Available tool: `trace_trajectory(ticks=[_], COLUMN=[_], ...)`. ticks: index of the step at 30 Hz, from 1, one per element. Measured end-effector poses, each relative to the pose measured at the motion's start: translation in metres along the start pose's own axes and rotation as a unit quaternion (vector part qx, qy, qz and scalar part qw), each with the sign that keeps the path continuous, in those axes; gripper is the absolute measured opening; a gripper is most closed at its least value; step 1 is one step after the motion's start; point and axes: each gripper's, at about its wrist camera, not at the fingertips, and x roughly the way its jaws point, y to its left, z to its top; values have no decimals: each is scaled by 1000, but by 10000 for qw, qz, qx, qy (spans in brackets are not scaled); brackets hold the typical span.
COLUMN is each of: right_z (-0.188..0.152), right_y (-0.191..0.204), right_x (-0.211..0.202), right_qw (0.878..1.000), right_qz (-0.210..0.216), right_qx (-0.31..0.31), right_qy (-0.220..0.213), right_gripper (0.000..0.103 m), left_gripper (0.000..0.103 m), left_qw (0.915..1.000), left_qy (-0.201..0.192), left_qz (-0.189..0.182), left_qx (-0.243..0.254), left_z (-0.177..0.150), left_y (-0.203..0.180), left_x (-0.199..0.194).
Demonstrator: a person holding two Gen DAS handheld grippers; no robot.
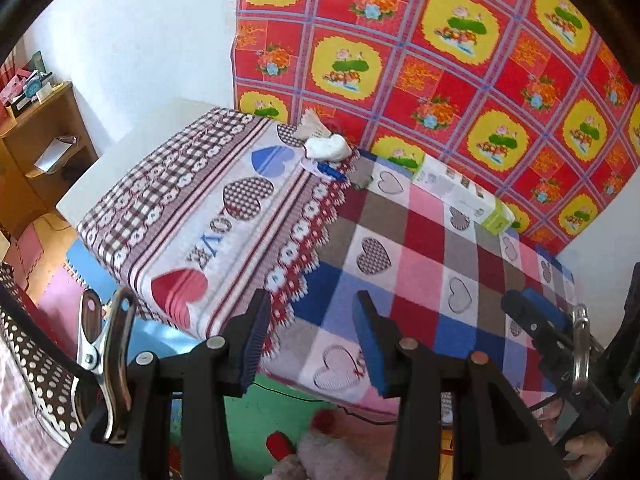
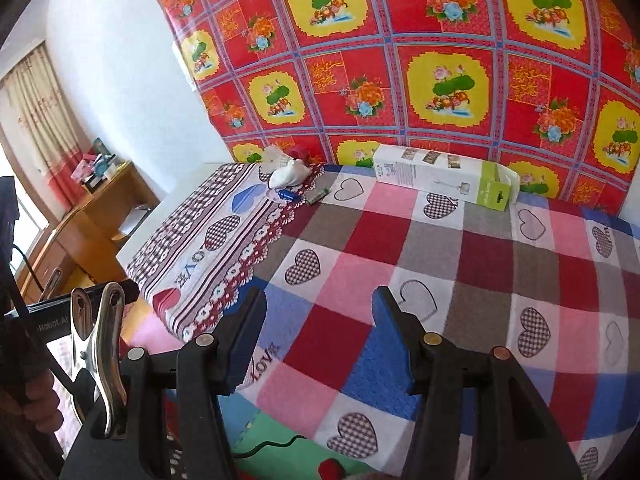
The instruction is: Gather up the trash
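A crumpled white tissue [image 1: 326, 147] [image 2: 288, 174] lies at the far edge of the cloth-covered table [image 1: 420, 240] [image 2: 440, 264]. A small blue item [image 1: 330, 171] [image 2: 289, 195] and a little green-grey piece [image 1: 362, 178] [image 2: 318, 197] lie just in front of it. A white and green carton [image 1: 464, 196] [image 2: 444, 178] lies on its side against the wall cloth. My left gripper [image 1: 314, 340] hovers open over the table's near edge, far from the trash. My right gripper [image 2: 320, 336] [image 1: 536, 316] is open too, with nothing between its fingers.
A heart-patterned "LOVE" cloth [image 1: 208, 216] [image 2: 200, 248] covers the table's left part. A red floral cloth [image 1: 440, 40] [image 2: 400, 60] hangs behind. A wooden shelf unit [image 1: 36, 140] [image 2: 100, 208] stands at left. Foam mats and a cable [image 1: 280, 404] lie below. A hand [image 2: 36, 396] shows at left.
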Motion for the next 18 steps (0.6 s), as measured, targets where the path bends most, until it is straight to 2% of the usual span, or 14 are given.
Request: trace_trajectory(ticks=[4,7,13,18], right_z=[12,22,43,56], right_y=[3,1,-1,-5], right_x=[12,21,42,64], right_qw=[9999,9998,9998,9999], right_qz=[-129,-72,10,16], right_qx=[62,151,157,125], right_qy=[-19,-65,-144,11], right_gripper=[56,56,56,56], left_gripper=[44,44,44,44], left_qw=[9999,9999,9995,9993], left_qy=[0,22,-92,-4], left_qz=[-101,-98,-133,-192], left_qx=[14,-13,258,307], left_z=[23,42,76,96], left_y=[7,11,7,5], left_x=[18,32,58,80])
